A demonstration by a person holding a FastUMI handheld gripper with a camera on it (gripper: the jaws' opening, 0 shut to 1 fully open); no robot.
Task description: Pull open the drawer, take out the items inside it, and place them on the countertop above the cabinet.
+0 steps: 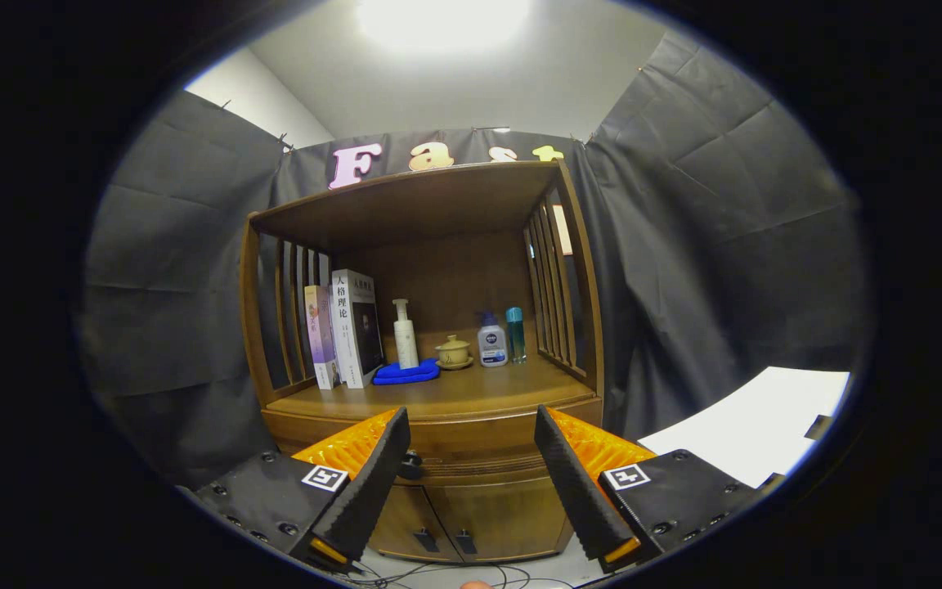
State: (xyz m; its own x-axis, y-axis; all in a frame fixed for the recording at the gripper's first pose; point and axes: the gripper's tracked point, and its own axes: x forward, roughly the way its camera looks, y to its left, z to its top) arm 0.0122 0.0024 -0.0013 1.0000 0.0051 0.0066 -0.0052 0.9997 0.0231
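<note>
The gripper (471,446) is spread wide and holds nothing. The closed drawer (471,458) sits between its fingers, just ahead, below the countertop (471,394); its dark knob (411,465) is beside the left finger.

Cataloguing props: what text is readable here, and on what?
"人格理论": spine of the white upright book.
Thin purple book beside it, white pump bottle with blue cap: print too small to read.
Open gripper, fingers flanking the wooden drawer front: square markers, no words.

Wooden countertop (471,397) with books (348,327), pump bottle (404,334) on blue cloth (407,373), teapot (453,352), two bottles (502,337).
</note>
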